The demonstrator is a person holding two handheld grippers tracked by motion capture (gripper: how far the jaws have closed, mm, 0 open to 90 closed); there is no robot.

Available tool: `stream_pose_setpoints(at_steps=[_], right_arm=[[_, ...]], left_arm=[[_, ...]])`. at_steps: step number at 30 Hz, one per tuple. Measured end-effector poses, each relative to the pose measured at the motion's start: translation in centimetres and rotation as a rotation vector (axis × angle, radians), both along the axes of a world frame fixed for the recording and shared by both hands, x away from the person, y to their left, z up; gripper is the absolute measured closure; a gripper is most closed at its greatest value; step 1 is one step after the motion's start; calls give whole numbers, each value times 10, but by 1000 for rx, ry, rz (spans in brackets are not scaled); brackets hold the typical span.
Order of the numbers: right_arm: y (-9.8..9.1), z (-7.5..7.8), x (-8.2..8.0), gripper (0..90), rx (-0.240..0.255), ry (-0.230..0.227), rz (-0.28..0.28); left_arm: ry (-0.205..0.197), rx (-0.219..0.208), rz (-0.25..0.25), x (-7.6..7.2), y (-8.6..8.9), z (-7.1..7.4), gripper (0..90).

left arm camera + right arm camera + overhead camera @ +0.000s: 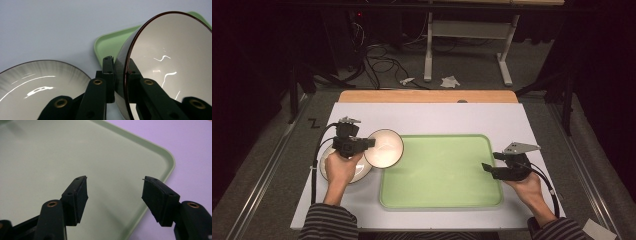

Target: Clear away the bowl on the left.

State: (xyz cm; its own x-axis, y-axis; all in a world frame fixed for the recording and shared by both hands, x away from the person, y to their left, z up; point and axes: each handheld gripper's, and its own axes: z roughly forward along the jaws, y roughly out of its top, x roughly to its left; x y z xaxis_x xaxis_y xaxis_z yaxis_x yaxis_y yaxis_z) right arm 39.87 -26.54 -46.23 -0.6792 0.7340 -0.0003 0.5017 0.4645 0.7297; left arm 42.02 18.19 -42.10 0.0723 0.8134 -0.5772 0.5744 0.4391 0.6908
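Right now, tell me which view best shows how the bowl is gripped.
The left gripper view: the left gripper clamps the bowl by its rim, one jaw inside, one outside. The high view shows the bowl lifted and tilted beside the tray, with the contact too small to read.

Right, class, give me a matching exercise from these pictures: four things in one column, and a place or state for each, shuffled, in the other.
Things:
1. bowl
2. plate
3. tray
4. right gripper

Places or states:
a. green, nothing lying in it
b. open, over the tray's right edge
c. tilted on its side, rim pinched by the left gripper
d. flat on the table, under the left hand

Pairs: 1-c, 2-d, 3-a, 4-b
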Motion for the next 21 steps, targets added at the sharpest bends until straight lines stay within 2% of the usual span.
stream_pose_setpoints(at_steps=[3,4,9,16,21], right_arm=[[-1,0,0,385,-5,-6,2],[-1,1,0,385,-7,-10,0],[0,-1,1,387,-7,-3,-1],[0,0,0,392,-4,-7,-9],[-3,2,2,393,5,-10,-28]], left_arm=[[9,22,-30,2,-10,-2,826],[12,49,-52,1,-17,-3,826],[19,31,-87,2,-25,-1,827],[29,46,-108,4,-37,-4,826],[28,72,-156,5,-56,-5,826]])
